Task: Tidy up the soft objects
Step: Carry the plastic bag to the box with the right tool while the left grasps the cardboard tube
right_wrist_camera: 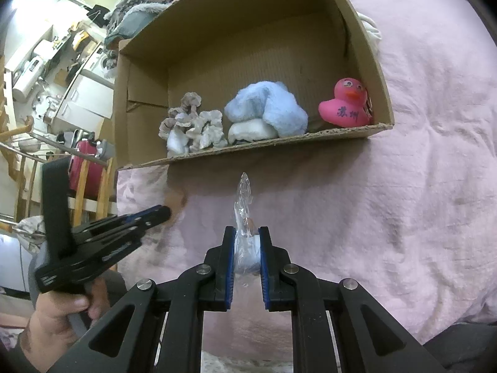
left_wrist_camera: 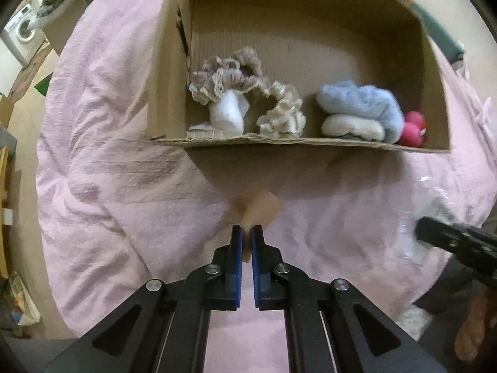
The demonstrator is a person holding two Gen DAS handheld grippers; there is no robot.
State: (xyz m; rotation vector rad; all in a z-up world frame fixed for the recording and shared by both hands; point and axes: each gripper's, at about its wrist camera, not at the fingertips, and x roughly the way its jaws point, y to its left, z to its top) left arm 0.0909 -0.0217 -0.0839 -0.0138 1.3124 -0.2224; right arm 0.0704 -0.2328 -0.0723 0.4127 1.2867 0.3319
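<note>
1. Left gripper [left_wrist_camera: 247,233] is clenched on a thin peach piece [left_wrist_camera: 262,209], blurred; it sticks out past the fingertips, above the pink bedspread [left_wrist_camera: 124,186], just short of the box [left_wrist_camera: 310,15].
2. Right gripper [right_wrist_camera: 246,233] is clenched on a clear plastic bag [right_wrist_camera: 245,217] with something pale blue inside; the bag's twisted end points up toward the box.
3. The box is cardboard, open side facing the cameras, resting on the bedspread.
4. In the box, left to right: beige scrunchies [right_wrist_camera: 192,121] over a white roll [left_wrist_camera: 225,115], a blue fluffy piece [right_wrist_camera: 267,108] on a white pad [right_wrist_camera: 248,132], and a pink duck [right_wrist_camera: 344,102] by the right wall.
</note>
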